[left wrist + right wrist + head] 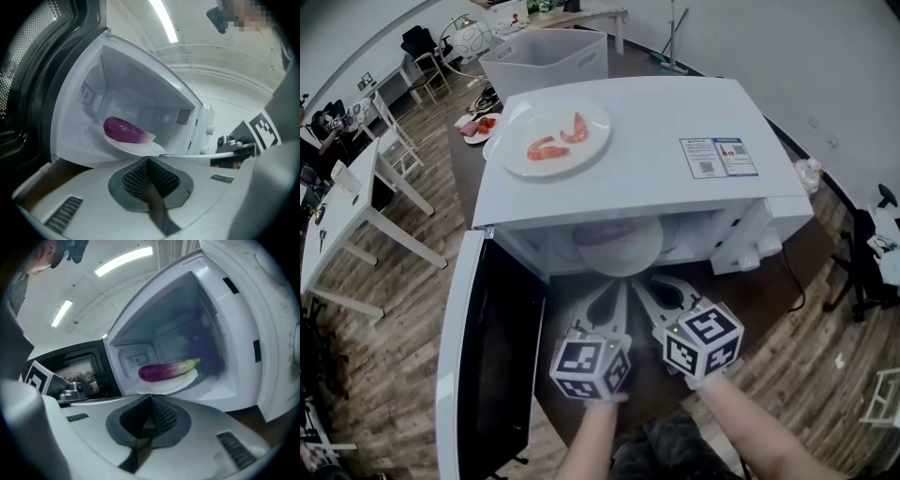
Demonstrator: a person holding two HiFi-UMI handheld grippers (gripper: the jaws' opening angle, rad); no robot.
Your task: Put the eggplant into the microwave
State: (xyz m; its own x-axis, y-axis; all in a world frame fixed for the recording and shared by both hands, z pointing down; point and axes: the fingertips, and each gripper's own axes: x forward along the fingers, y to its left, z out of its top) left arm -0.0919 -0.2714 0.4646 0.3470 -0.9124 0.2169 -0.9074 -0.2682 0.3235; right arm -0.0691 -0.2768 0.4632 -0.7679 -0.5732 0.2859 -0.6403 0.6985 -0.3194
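White microwave: one, sitting on the surface, its door hanging open at the left.
Purple eggplant: one, lying inside the microwave.
Grippers: two, hovering side by side just in front of the open cavity. The left gripper is keeping its jaws pressed together on nothing. The right gripper is doing the same, and both are pointing at the eggplant.
Marker cubes: two, one riding on each gripper.
Plates: three showing. A small plate behind the microwave at the left is carrying red pieces. A white plate is resting on the microwave's top, and a round dish is sitting inside the cavity.
Microwave contents: the round dish is bearing the eggplant, its green stem end pointing right in the right gripper view.
White plate contents: two red-orange curled pieces are lying on it.
Bin: one white tub standing behind the microwave; what it is holding cannot be told.
Surface: dark brown, carrying the microwave, small plate and bin.
Room: white tables are standing at the left on a wood-plank floor, with a black chair at the right.
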